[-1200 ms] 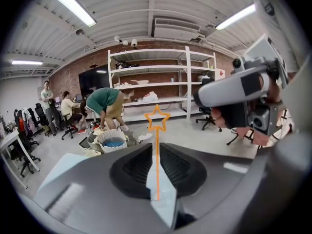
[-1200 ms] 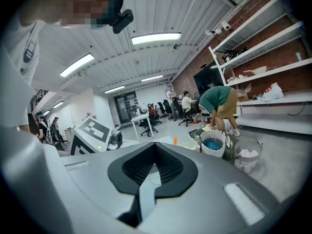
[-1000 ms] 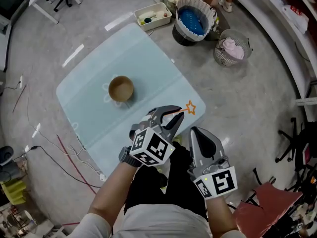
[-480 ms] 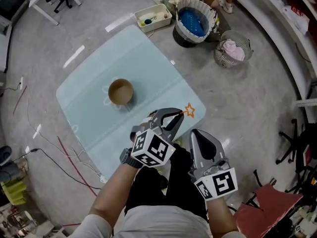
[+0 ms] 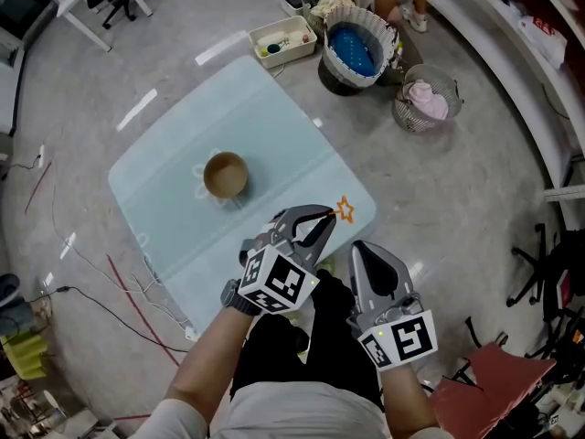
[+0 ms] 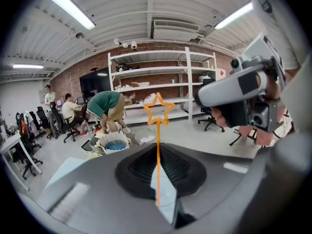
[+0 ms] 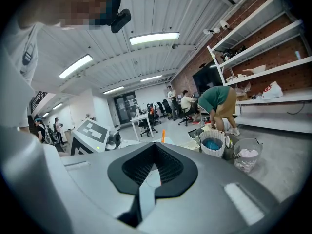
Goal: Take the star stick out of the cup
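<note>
The star stick, a thin orange rod with an outlined star (image 5: 345, 210) at its tip, is clamped in my left gripper (image 5: 313, 218), which is shut on it. It hangs over the near right corner of the pale blue table (image 5: 274, 122), the star pointing away from me. In the left gripper view the star (image 6: 158, 109) stands above the closed jaws of the left gripper (image 6: 158, 152). The brown cup (image 5: 225, 174) stands apart, mid-table, left of the gripper. My right gripper (image 5: 373, 256) is off the table's near edge, shut and holding nothing; the right gripper (image 7: 155, 152) shows the same in its own view.
On the floor beyond the table are a white tray box (image 5: 281, 40), a blue-lined basket (image 5: 358, 42) and a wire basket with pink cloth (image 5: 425, 99). Cables (image 5: 119, 291) trail at the left. A person (image 6: 108, 108) bends over the baskets.
The left gripper keeps its hold on the star stick and has drawn back slightly toward me. The right gripper has stayed put.
</note>
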Demonstrator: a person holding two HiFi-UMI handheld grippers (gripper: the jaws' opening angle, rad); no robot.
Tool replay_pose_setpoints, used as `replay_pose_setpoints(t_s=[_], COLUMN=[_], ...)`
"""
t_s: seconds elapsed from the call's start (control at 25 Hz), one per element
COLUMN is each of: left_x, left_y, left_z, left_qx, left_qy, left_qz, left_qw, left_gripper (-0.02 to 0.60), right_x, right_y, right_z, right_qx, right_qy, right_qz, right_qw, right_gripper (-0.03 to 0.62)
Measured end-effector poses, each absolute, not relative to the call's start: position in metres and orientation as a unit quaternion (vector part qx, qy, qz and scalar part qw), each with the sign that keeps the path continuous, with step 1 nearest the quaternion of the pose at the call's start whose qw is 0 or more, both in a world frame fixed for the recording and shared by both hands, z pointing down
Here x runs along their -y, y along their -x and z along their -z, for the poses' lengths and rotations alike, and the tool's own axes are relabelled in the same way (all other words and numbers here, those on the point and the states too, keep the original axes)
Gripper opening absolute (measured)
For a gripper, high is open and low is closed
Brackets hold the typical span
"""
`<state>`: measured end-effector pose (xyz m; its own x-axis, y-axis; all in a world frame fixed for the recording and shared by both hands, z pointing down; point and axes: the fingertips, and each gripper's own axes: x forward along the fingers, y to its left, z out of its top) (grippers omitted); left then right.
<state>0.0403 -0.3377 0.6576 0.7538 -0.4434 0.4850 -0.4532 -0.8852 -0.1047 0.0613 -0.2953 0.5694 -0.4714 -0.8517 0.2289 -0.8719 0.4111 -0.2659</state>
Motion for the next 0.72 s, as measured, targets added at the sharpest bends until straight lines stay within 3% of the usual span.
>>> replay_pose_setpoints(t_s=[0.72], left_x=[0.307], left_y=[-0.014], left_z=[-0.546], left_qx=[0.287], left_qy=[-0.935], left_qz=[-0.208], left_qw=[0.023], left_gripper=[0.008], right_x=[0.267], right_y=[-0.050], right_z=[-0.476], right_qx=[0.849], right_qy=[-0.508], right_qz=[-0.145], right_qw=[0.016], right_gripper=[0.012])
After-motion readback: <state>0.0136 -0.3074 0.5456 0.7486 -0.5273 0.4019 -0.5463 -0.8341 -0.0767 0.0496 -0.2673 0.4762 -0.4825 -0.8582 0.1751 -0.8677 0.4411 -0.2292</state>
